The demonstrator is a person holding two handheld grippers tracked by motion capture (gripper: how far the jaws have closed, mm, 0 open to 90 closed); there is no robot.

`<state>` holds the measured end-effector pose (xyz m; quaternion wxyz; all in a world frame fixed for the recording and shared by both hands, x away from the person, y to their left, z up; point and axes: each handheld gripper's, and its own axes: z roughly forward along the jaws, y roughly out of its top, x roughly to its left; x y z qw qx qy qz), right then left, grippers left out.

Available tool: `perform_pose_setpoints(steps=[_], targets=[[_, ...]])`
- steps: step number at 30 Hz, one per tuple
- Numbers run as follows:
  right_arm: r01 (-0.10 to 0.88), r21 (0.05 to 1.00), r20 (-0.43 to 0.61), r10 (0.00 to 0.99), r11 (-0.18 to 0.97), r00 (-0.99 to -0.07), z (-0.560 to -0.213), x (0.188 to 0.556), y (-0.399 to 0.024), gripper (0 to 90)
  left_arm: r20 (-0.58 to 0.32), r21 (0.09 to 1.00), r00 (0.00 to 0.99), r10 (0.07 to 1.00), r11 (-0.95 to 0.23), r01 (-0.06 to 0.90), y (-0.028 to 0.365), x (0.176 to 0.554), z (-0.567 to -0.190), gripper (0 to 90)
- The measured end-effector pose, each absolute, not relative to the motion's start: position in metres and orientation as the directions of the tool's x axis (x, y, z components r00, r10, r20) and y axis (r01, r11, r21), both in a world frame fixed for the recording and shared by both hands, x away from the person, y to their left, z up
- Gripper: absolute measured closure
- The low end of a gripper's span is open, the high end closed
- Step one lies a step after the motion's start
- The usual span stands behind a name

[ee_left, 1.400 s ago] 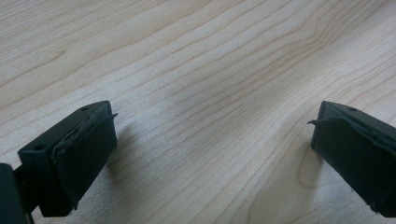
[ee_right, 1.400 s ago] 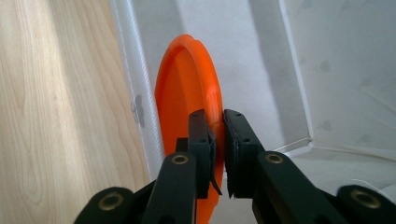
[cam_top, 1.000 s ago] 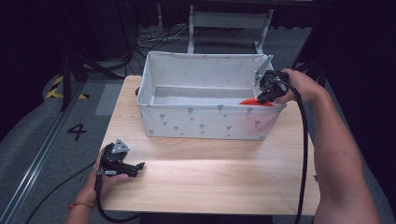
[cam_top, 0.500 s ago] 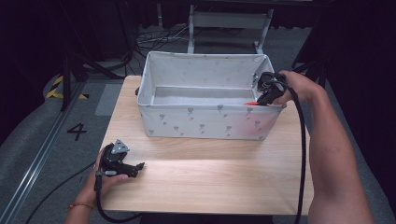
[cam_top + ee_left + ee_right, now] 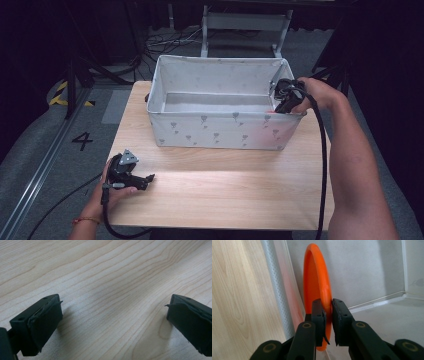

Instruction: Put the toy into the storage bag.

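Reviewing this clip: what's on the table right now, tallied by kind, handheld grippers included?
Fabric storage bin, white with a small grey print: 1
Orange disc, on edge inside the bin against its wall, clamped in the right gripper's jaws: 1
Handheld grippers: 2, the left gripper with jaws open on the tabletop, the right gripper at the bin's right end
Total: 4

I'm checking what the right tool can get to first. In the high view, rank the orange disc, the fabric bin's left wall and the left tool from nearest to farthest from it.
1. Orange disc: clamped in the right tool, inside the bin's right end.
2. Fabric bin's left wall: across the bin, to the left.
3. Left tool: on the table's near left corner.
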<state>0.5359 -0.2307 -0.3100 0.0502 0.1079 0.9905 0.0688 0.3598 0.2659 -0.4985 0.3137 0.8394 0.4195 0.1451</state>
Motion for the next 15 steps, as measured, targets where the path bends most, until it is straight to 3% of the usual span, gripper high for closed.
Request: perform_pose_setpoints(steps=[10,15], targets=[[0.223,0.213,-0.14,0.255,0.951,-0.957,-0.308,0.533,-0.236,70.1,-0.017,0.65,0.6,0.8,-0.447,0.615,0.266,0.359,-0.499,0.6],[0.244,0.337,-0.161,0.311,0.909,-0.937,-0.304,0.526,-0.243,60.0,-0.015,0.649,0.601,0.799,-0.45,0.614,0.266,0.359,-0.498,0.5]])
